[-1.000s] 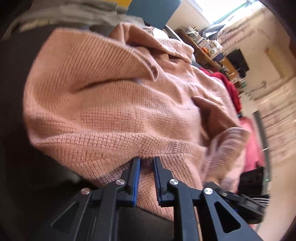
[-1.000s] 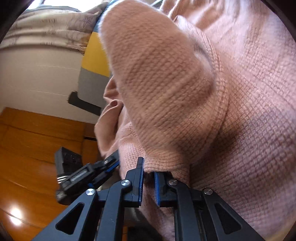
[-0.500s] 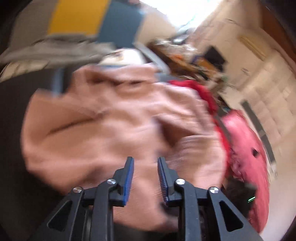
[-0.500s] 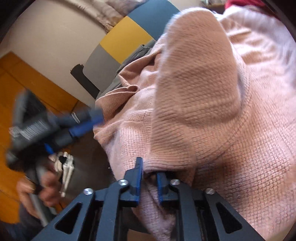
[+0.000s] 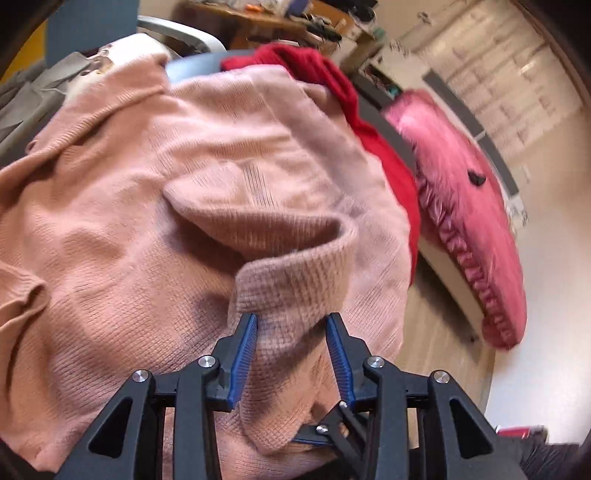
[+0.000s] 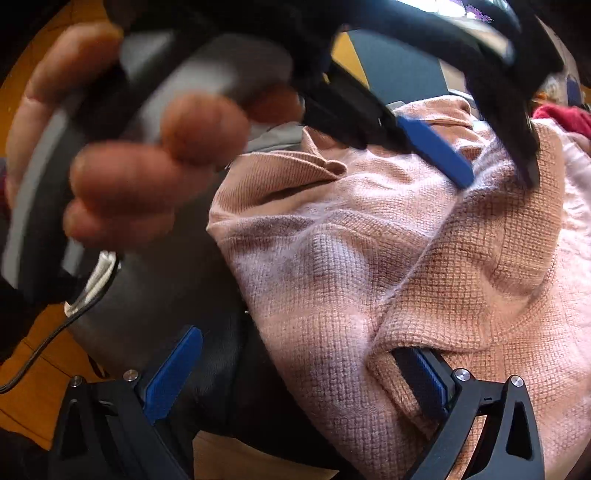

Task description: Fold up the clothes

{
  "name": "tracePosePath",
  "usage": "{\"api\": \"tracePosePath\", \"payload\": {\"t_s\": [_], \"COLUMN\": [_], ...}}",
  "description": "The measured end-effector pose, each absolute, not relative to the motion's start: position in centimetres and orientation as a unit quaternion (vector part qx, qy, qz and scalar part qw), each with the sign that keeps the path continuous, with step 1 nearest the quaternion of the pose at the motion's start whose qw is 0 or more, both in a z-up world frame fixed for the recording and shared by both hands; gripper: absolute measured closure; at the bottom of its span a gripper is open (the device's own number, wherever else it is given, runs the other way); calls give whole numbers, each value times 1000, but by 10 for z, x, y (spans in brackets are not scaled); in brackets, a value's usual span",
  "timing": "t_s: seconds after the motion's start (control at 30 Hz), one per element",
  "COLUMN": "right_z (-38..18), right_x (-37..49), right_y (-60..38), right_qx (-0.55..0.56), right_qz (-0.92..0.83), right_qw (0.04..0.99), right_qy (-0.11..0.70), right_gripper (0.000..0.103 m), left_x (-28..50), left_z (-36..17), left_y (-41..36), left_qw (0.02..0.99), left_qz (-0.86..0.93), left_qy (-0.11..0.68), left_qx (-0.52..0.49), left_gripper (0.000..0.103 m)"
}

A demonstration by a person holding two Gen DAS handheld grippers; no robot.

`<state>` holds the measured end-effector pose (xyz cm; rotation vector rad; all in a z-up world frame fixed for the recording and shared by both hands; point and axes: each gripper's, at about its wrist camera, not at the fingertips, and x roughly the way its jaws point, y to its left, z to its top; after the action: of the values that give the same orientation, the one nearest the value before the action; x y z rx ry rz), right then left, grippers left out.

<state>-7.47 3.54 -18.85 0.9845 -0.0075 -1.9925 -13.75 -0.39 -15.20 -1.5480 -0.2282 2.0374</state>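
Left wrist view. Pink knit sweater [image 5: 155, 206]: lying bunched across the left and centre of the frame, filling most of it. One folded cuff-like roll is rising at centre, just above the fingers. Left gripper [image 5: 293, 354]: sitting at lower centre, its blue-padded fingers [image 5: 243, 354] standing partly apart, with a hanging fold of the sweater lying between them; the fold is touching the left pad, while contact with the right pad cannot be told. Red garment [image 5: 384, 147]: lying behind the sweater, toward the upper centre and right, its edge tucked against the pink knit. Pink ruffled cushion [image 5: 469, 229]: slanting down the right side of the frame, apart from the sweater. Grey cloth [image 5: 33, 92]: showing at the upper left edge. Cluttered desk [image 5: 280, 22]: sitting along the top, blurred.

Right wrist view. Pink knit sweater [image 6: 424, 280]: spreading over the centre and right of the frame, on a dark surface [image 6: 177, 288]. Right gripper [image 6: 299, 373]: sitting at the bottom, its jaws standing wide; the left blue pad is lying over the dark surface, the right pad is tucked under a fold of the knit at lower right, gripping nothing. Left gripper [image 6: 487, 162]: reaching in from the top, blurred, its blue pad resting on or just above the sweater at upper right. Person's hand [image 6: 122, 155]: filling the upper left, blurred, wrapping the gripper's handle. Wooden floor [image 6: 33, 369]: showing at the lower left.
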Motion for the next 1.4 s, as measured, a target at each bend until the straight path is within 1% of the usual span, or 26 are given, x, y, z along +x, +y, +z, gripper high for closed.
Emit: {"api": "tracePosePath", "payload": {"t_s": [0.07,0.13,0.17,0.23,0.33,0.43,0.53,0.63,0.67,0.7,0.73,0.93,1.07,1.13,1.17,1.23,1.27,1.4], "right_z": [-192,-187,-184,-173,-154,-145,-163,-186,-193,-200,-206,-208,-206,-206,-206,-206,-207,-203], "right_x": [-76,-80,-83,-89,-101,-120,-146,-160,-163,-165,-167,-164,-157,-154,-152,-149,-148,-146], "right_y": [31,32,33,45,80,114,138,150,154,154,154,145,119,106,99,86,80,89], "right_qx": [398,411,418,422,400,388,416,449,458,461,463,462,463,460,460,458,457,465], "right_qz": [-802,-795,-791,-785,-811,-844,-851,-829,-821,-816,-811,-804,-816,-828,-833,-842,-845,-842], "right_qw": [445,446,446,453,425,366,307,295,294,293,293,309,306,294,287,275,270,272], "right_qy": [-10,-10,-10,-23,-47,-62,-98,-155,-174,-190,-204,-212,-159,-128,-109,-75,-61,-24], "right_gripper": [0,0,0,0,0,0,0,0,0,0,0,0,0,0,0,0,0,0], "left_x": [-142,-144,-143,-137,-126,-113,-108,-104,-103,-102,-101,-93,-103,-98,-96,-84,-78,-64], "left_z": [-163,-171,-174,-182,-187,-195,-200,-204,-206,-207,-209,-217,-202,-185,-177,-159,-153,-139], "left_y": [-14,-25,-30,-41,-57,-76,-89,-102,-106,-110,-114,-140,-143,-139,-138,-124,-113,-65], "left_qw": [280,267,259,245,239,233,215,195,188,181,174,134,102,97,94,144,167,232], "left_qz": [751,752,755,759,766,763,773,785,789,792,796,817,834,844,849,853,854,852], "left_qy": [-120,-139,-143,-152,-188,-243,-250,-248,-248,-247,-247,-242,-190,-181,-177,-173,-158,-68], "left_qx": [-586,-586,-585,-584,-567,-551,-542,-534,-531,-527,-524,-505,-508,-495,-488,-471,-467,-465], "left_gripper": [73,85,87,90,90,90,90,90,93,100,101,101,101,92,90,84,83,82]}}
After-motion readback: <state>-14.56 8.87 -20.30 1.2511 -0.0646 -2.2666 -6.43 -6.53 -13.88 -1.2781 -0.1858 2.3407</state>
